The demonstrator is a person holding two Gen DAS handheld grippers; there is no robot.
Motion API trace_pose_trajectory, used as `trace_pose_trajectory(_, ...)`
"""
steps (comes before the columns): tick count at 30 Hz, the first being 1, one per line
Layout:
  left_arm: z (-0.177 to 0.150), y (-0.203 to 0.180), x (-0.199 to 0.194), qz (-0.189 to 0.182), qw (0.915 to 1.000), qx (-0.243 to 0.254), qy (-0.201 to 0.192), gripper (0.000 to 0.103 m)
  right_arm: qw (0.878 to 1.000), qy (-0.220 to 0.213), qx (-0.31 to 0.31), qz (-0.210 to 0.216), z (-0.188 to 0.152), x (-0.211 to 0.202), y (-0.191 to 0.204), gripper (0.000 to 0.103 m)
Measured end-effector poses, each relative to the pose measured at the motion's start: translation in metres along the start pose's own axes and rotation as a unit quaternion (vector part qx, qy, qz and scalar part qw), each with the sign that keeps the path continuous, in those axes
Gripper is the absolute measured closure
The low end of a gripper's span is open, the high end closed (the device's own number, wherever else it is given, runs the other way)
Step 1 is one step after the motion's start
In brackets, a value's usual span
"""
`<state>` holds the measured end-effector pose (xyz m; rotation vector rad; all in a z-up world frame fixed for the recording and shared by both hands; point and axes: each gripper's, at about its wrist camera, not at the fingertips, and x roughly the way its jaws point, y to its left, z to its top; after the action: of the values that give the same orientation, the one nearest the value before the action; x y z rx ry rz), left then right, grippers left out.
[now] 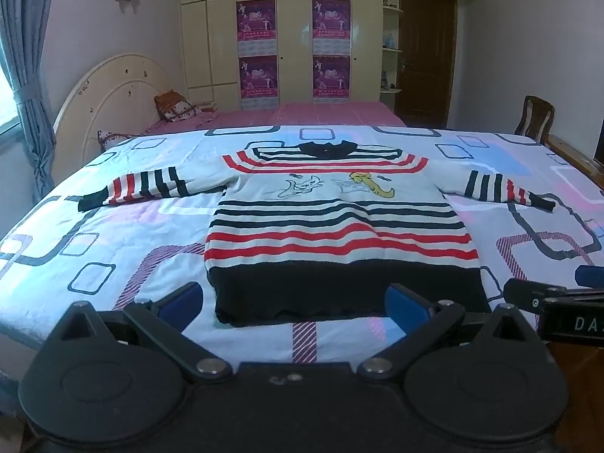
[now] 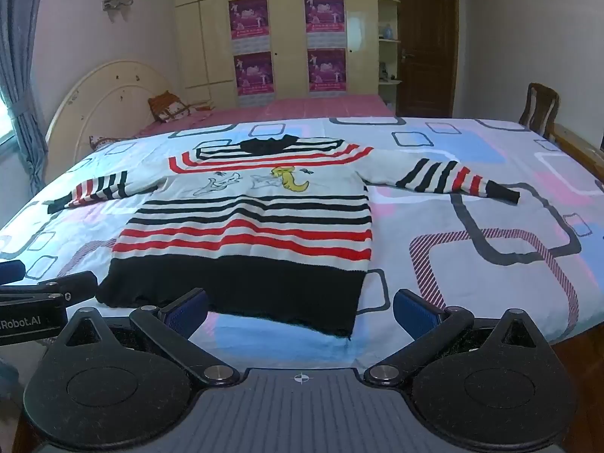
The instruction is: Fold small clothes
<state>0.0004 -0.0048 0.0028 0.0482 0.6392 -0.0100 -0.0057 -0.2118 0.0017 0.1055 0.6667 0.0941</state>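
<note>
The small striped sweater (image 1: 339,226) lies flat and face up on the patterned sheet (image 1: 113,226) of the near bed, both sleeves spread wide, its black hem toward the cameras; no fold shows in it, so the folding looks not yet begun and all of it is left. The left gripper (image 1: 292,304) hangs just short of the hem, its jaws wide apart and holding nothing; the right gripper (image 2: 300,311) sits near the hem's right corner, likewise spread and empty; beyond stand a pink bed (image 1: 321,113) and a wardrobe (image 1: 294,30).
</note>
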Motion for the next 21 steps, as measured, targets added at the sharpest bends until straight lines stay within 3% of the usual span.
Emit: trace_pose_trajectory(21,0.0031,0.0005,-0.0021,0.000,1.0000,0.001,-0.004,0.000,1.000,-0.001,-0.002,0.001,0.0022,0.0007,0.0005,0.000)
